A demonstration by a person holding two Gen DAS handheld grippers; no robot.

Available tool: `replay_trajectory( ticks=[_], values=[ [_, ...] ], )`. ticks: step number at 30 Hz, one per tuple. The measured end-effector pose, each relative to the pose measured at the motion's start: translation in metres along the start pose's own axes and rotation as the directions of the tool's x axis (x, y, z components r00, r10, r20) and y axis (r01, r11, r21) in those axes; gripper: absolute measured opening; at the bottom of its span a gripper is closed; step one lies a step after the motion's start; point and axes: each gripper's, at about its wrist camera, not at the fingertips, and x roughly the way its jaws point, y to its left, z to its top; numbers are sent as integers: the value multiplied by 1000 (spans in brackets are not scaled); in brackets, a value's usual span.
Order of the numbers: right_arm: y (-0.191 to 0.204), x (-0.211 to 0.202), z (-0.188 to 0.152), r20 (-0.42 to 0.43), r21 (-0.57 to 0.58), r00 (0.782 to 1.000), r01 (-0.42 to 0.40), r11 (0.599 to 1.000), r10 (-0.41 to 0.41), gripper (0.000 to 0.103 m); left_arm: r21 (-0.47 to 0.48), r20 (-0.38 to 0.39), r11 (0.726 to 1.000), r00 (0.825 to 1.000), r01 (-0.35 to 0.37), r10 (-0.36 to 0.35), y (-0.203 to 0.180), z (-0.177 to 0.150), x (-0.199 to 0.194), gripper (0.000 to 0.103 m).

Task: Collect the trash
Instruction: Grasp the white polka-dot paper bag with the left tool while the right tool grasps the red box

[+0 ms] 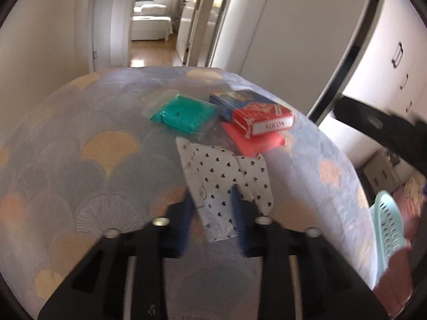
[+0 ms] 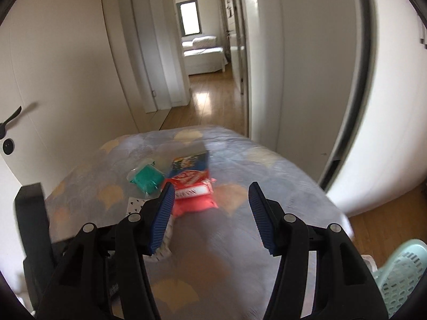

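Left tongs (image 1: pixel 212 208) pinch the near end of a heart-dotted wrapper (image 1: pixel 224 178) on the bench (image 1: pixel 80 133). Beyond it lie a pink pack (image 1: pixel 253 141), red box (image 1: pixel 263 118), blue box (image 1: pixel 229 101) and green bag (image 1: pixel 184 114). Right tongs (image 2: pixel 210 218) hang spread, the pile just left of them.

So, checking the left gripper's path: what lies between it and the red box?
Left wrist view: the white heart-print packet, then the pink packet under the red box.
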Motion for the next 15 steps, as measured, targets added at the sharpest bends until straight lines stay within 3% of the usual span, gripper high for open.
replay_trajectory(
  ticks=[1,5,7,10,15],
  values=[
    [4,6,2,-8,-3,1000,0,1000,0,54,6,1,1000,1000,-1,1,-1,0,0,8],
    [14,31,6,-36,-18,999,-2,1000,1,62,-51,31,999,999,20,-18,9,-2,-9,4],
    [19,42,7,-50,-20,999,-4,1000,3,69,-88,32,996,999,29,-26,13,-2,-8,3],
    [26,57,7,-71,-26,997,-10,1000,9,71,-126,30,991,999,35,-31,20,-1,-7,3],
    [32,76,2,-80,-57,995,58,997,-62,71,-128,24,991,999,36,-33,19,-3,-7,3]
  ],
)
